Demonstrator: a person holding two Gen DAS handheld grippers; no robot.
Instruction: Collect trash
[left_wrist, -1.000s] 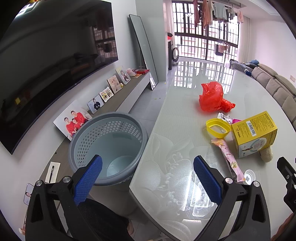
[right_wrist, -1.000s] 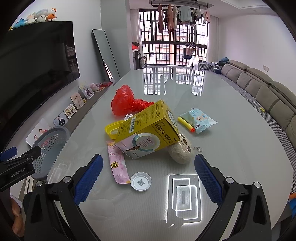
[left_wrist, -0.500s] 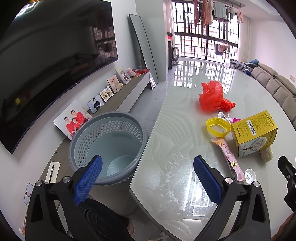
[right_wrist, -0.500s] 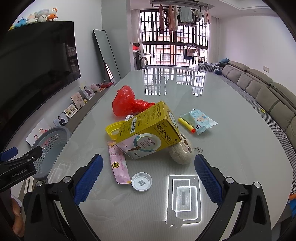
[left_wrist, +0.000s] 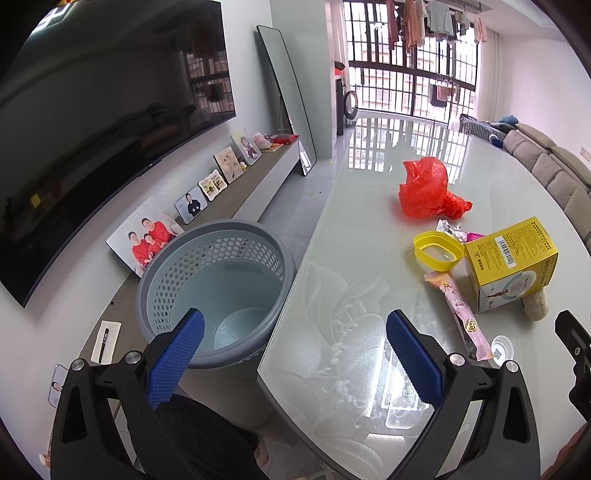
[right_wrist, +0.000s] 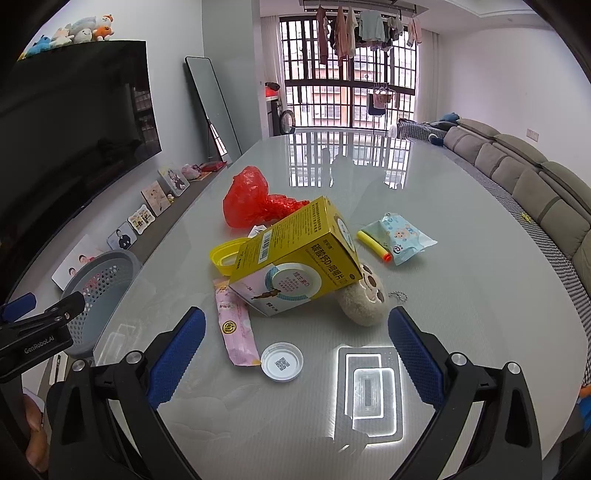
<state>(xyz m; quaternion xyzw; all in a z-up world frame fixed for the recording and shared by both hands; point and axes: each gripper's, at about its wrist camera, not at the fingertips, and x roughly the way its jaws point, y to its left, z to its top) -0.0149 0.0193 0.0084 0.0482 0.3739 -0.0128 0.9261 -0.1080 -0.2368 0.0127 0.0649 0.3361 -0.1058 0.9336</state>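
Observation:
On the glass table (right_wrist: 461, 295) lies trash: a yellow box (right_wrist: 295, 258), a pink sachet (right_wrist: 236, 328), a white cap (right_wrist: 282, 361), a yellow lid (right_wrist: 223, 254), a red plastic bag (right_wrist: 251, 199), a blue wrapper (right_wrist: 402, 238) and a yellow foam dart (right_wrist: 373, 246). The box leans on a beige plush keychain (right_wrist: 364, 299). My right gripper (right_wrist: 295, 336) is open and empty, just short of the cap. My left gripper (left_wrist: 293, 341) is open and empty over the table's left edge, beside an empty grey perforated bin (left_wrist: 214, 280). The box (left_wrist: 511, 258) and bag (left_wrist: 428, 190) also show there.
A low TV cabinet with photo frames (left_wrist: 155, 232) runs along the left wall under a large TV (left_wrist: 92, 110). A standing mirror (left_wrist: 284, 96) leans at the far wall. A grey sofa (right_wrist: 535, 184) runs along the table's right side.
Both views have shifted only slightly. Both grippers stay open and empty, and nothing on the table has moved.

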